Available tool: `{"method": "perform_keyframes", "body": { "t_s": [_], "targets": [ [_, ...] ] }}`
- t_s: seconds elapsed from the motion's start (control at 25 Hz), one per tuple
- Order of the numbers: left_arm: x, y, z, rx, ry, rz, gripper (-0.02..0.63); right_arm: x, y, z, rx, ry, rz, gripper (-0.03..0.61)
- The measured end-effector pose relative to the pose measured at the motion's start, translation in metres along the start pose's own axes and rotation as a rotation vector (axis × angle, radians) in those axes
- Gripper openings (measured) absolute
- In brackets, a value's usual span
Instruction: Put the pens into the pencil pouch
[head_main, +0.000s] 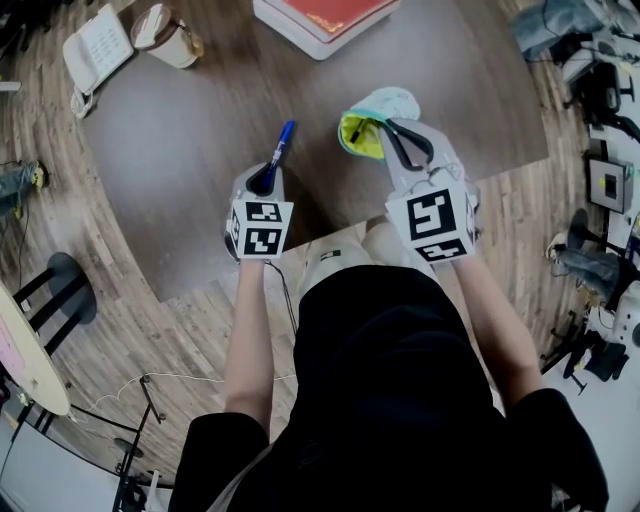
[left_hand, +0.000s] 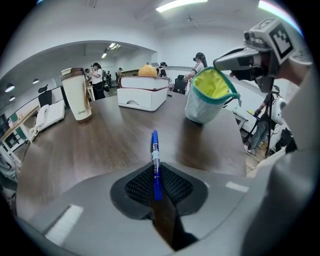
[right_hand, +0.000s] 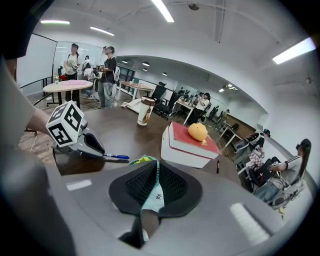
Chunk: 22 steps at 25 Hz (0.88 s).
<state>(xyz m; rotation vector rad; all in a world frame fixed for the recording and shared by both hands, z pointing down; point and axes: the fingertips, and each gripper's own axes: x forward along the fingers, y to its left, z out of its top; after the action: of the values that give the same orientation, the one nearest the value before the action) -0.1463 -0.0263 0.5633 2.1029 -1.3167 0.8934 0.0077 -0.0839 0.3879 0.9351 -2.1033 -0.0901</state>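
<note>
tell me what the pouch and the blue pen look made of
The pouch looks like soft matte fabric, pale mint outside, yellow lining; its rim bends and creases. The pen is likely hard plastic, blue and slightly glossy, straight, with a printed label band.

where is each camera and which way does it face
Head view: on the person's head, steeply down at the table; forearms, left hand-held gripper, right hand-held gripper show.
Left gripper view: on the left one, along jaws shut on the blue pen, toward the pencil pouch and right one.
Right gripper view: on the right one, along jaws shut on the pouch, toward the left one.
All share pen, pouch.
</note>
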Motion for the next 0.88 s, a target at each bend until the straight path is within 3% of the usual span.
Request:
{"method": "perform_keyframes", "body": {
  "t_s": [0.32, 0.88],
  "targets": [
    [-0.018, -0.008, 0.012, 0.025, -0.033, -0.004, 0.036, 0.0, 0.0, -0.001, 0.008, -0.012, 0.001, 0.025],
    [-0.051, -0.032, 0.055, 0.116, -0.171, -0.038, 0.036, 0.001, -0.002, 0.001, 0.023, -0.028, 0.002, 0.025]
  ]
}}
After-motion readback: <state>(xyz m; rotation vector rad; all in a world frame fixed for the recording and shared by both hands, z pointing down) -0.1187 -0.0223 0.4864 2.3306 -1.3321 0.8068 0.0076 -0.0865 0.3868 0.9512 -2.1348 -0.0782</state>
